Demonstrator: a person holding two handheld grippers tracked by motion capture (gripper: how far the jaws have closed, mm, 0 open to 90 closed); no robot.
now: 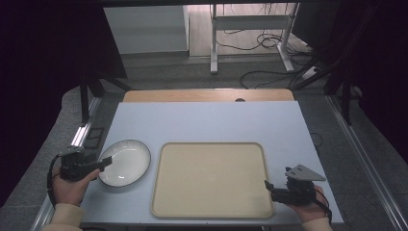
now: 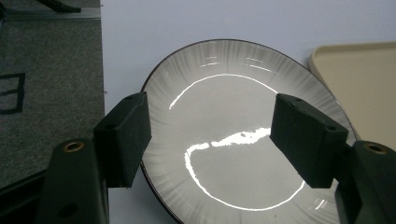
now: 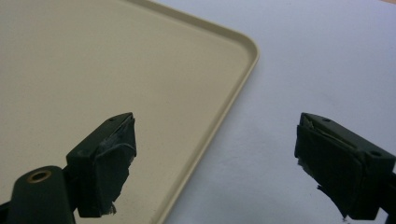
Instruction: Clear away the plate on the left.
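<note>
White plate (image 2: 233, 140) between spread jaws of left hand-held gripper (image 1: 105, 162), not pinched; better bite rim squarely, lift level. Right hand-held gripper (image 1: 267, 185) spread over tray (image 1: 211, 178) edge.

Far half of table (image 1: 207, 120): bare, free passage across full width. Beige tray (image 1: 210, 179) takes up centre front; flat, low raised rim, easy to cross above. Plate (image 1: 124, 162) just left of tray, narrow gap between them. Left gripper (image 1: 102, 163) at plate's left edge, jaws apart over rim. Right gripper (image 1: 267, 185) at tray's right rim, jaws wide, straddling the edge. Bare strip of table right of tray.
</note>
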